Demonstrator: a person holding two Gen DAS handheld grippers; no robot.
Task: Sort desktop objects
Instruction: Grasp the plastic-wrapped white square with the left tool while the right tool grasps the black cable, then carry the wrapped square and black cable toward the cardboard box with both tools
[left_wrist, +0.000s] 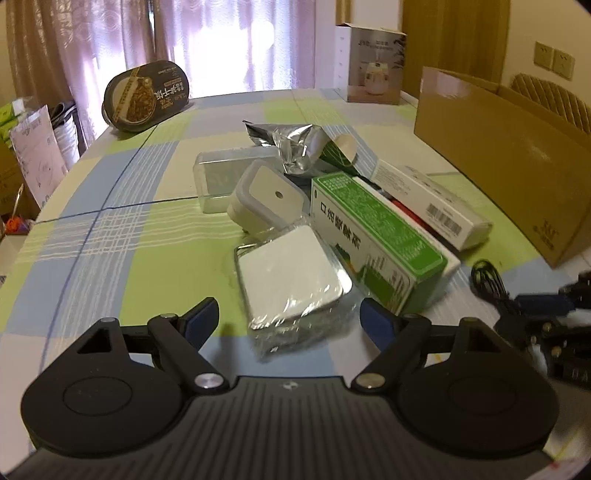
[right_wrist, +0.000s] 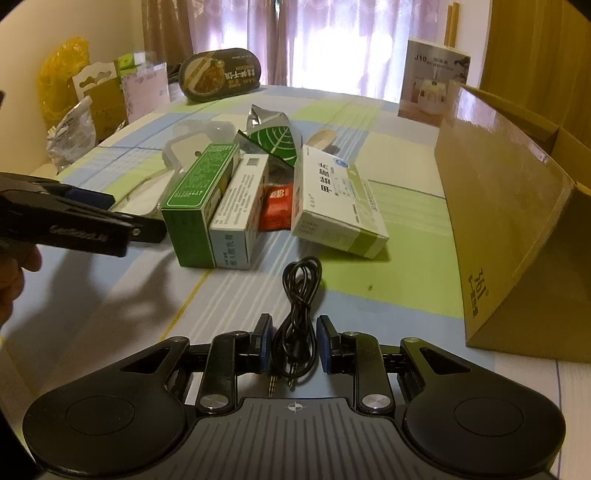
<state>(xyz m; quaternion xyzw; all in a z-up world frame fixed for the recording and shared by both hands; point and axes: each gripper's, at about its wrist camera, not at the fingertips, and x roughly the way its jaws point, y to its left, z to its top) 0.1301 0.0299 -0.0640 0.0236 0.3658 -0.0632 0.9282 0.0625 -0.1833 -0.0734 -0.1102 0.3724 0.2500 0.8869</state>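
Left wrist view: we see the left gripper (left_wrist: 288, 317) spread wide, its blue pads either side of a plastic-wrapped white block (left_wrist: 291, 273) that lies on the checked tablecloth (left_wrist: 110, 236); no pad touches it. Just behind the block sits the green box (left_wrist: 373, 236), then a clear lidded container (left_wrist: 266, 195) and a crumpled foil bag (left_wrist: 288, 147). The black cable (left_wrist: 487, 277) lies off to the right, near the brown carton (left_wrist: 498, 155).

Right wrist view: we see the right gripper (right_wrist: 294, 343) partly closed around the coiled black cable (right_wrist: 299, 306), pads just beside the loops with slivers of gap, plugs pointing back at the camera. Only here do we catch the left gripper (right_wrist: 122, 221) from the side and a red packet (right_wrist: 277, 206) between the boxes.
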